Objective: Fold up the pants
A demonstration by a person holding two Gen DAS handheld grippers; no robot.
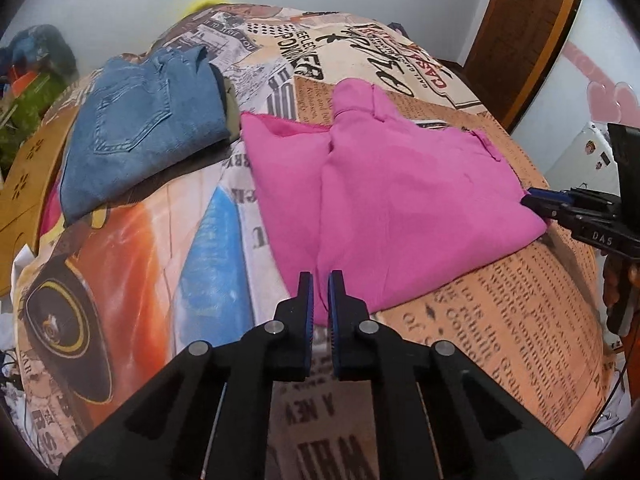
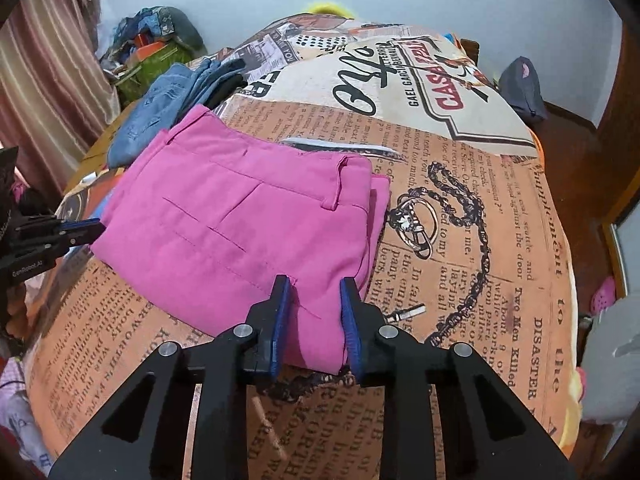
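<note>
The pink pants (image 2: 240, 216) lie folded and flat on the newspaper-print bedspread (image 2: 460, 240). The left gripper (image 1: 320, 292) pinches their edge between nearly closed fingers. The right gripper (image 2: 314, 300) is partly open around a corner.

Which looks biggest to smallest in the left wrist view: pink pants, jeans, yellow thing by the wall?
1. Pink pants, largest.
2. Jeans, clearly smaller in frame, though they lie farther back, so true size is unsure.
3. Yellow thing, smallest; mostly hidden behind the bed.
</note>
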